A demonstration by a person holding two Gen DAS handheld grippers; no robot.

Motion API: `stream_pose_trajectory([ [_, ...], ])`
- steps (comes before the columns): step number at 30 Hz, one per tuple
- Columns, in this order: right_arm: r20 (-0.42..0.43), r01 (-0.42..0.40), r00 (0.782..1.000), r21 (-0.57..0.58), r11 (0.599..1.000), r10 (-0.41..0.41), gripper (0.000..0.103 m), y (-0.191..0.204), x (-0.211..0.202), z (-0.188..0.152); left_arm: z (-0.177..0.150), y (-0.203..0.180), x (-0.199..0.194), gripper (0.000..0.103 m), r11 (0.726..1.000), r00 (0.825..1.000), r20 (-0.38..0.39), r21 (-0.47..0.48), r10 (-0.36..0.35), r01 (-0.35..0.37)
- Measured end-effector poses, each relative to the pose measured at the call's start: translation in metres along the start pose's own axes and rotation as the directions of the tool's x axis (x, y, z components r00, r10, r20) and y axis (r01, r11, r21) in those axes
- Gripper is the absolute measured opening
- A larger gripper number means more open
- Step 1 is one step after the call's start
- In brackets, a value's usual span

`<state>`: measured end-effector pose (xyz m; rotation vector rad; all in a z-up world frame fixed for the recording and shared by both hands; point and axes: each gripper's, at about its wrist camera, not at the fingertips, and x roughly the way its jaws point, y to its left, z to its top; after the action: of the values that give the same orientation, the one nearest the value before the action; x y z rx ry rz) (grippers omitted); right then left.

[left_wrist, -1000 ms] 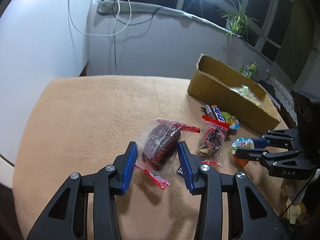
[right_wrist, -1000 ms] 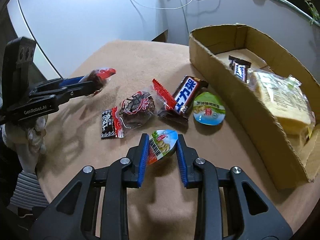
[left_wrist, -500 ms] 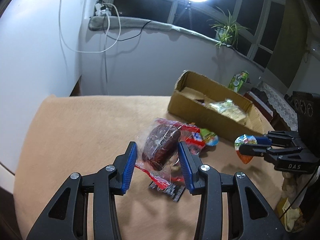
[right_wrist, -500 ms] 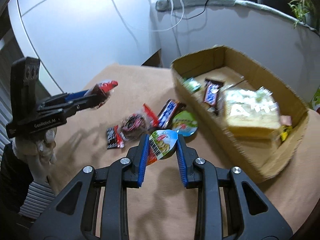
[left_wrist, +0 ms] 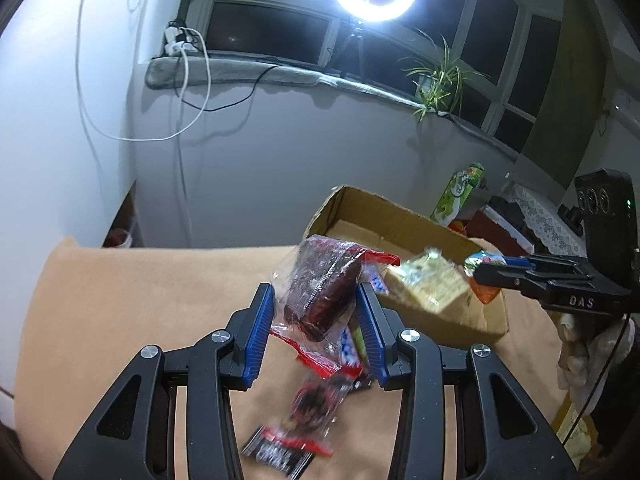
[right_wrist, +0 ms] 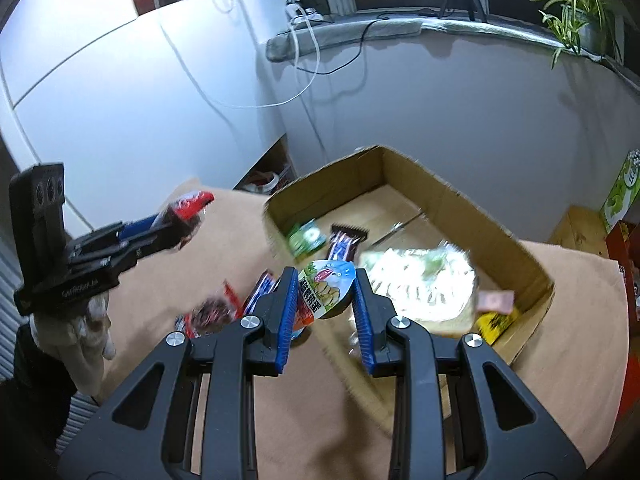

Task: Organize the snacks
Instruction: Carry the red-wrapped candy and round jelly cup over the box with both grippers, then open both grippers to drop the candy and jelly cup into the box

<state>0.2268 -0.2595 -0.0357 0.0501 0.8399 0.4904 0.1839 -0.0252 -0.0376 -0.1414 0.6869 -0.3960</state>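
Observation:
My left gripper [left_wrist: 316, 300] is shut on a clear-wrapped dark sausage snack [left_wrist: 326, 288] with red ends, held above the table. My right gripper [right_wrist: 324, 284] is shut on a small round snack pack [right_wrist: 326, 290] with a cartoon label, held above the table near the cardboard box [right_wrist: 440, 196]. The box holds a pale bread bag [right_wrist: 420, 280], a green pack [right_wrist: 306, 236] and a dark bar [right_wrist: 344, 244]. Each gripper shows in the other view, the right one [left_wrist: 486, 270] and the left one [right_wrist: 188, 216].
Loose snacks lie blurred on the tan tablecloth [left_wrist: 120, 292] below my grippers: a round dark pack [left_wrist: 316, 400], a black sachet [left_wrist: 280, 448] and a blue bar [right_wrist: 264, 288]. A green carton [left_wrist: 460, 192] stands beyond the box. A wall and window sill lie behind.
Both grippers have risen from the table with their snacks and moved toward the box. The view now tilts up to the window and ring light.

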Motion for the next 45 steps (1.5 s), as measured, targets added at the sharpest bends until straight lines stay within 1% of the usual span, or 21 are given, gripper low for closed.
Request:
stream_pose_trajectory([
  [5, -0.003, -0.012, 1.0, 0.034, 0.999, 0.012, 0.028, -0.019, 0.01, 0.024, 0.013, -0.007, 0.021, 0.041, 1.0, 1.0, -0.008, 0.004, -0.008, 0.008],
  [15, -0.027, 0.005, 1.0, 0.059, 0.998, -0.003, 0.028, -0.038, 0.038, 0.05, 0.026, -0.018, 0.055, 0.041, 1.0, 0.999, -0.04, 0.015, -0.021, 0.022],
  [23, -0.059, 0.012, 0.998, 0.081, 0.997, -0.007, 0.028, -0.049, 0.061, 0.055, 0.033, -0.025, 0.071, 0.041, 0.999, 0.998, -0.067, 0.039, -0.011, 0.014],
  [32, -0.066, 0.043, 0.997, 0.083, 0.996, -0.037, 0.03, -0.052, 0.069, 0.055, 0.033, -0.032, 0.083, 0.042, 0.998, 0.996, -0.09, 0.062, -0.011, 0.016],
  [33, -0.067, 0.045, 0.997, 0.082, 0.996, -0.039, 0.036, -0.052, 0.068, 0.055, 0.033, -0.033, 0.083, 0.042, 0.998, 0.996, -0.091, 0.064, -0.006, 0.012],
  [34, -0.064, 0.051, 0.997, 0.081, 0.995, -0.046, 0.049, -0.052, 0.068, 0.055, 0.033, -0.033, 0.083, 0.044, 0.998, 0.996, -0.092, 0.065, -0.002, 0.008],
  [35, -0.056, 0.064, 0.997, 0.081, 0.995, -0.06, 0.058, -0.052, 0.066, 0.055, 0.034, -0.033, 0.084, 0.044, 0.998, 0.995, -0.095, 0.066, 0.002, 0.005],
  [36, -0.048, 0.071, 0.997, 0.081, 0.994, -0.067, 0.071, -0.052, 0.063, 0.055, 0.034, -0.033, 0.084, 0.047, 0.998, 0.995, -0.098, 0.063, 0.002, 0.004],
  [37, -0.037, 0.075, 0.997, 0.083, 0.994, -0.072, 0.073, -0.052, 0.061, 0.055, 0.034, -0.033, 0.085, 0.052, 0.998, 0.995, -0.1, 0.06, 0.002, 0.004],
  [39, -0.033, 0.07, 0.997, 0.088, 0.994, -0.067, 0.073, -0.053, 0.057, 0.056, 0.035, -0.031, 0.083, 0.056, 0.999, 0.995, -0.097, 0.049, 0.003, 0.002],
  [45, -0.026, 0.077, 0.997, 0.084, 0.993, -0.075, 0.073, -0.049, 0.048, 0.054, 0.037, -0.031, 0.073, 0.056, 0.999, 0.997, -0.077, 0.05, 0.003, 0.001],
])
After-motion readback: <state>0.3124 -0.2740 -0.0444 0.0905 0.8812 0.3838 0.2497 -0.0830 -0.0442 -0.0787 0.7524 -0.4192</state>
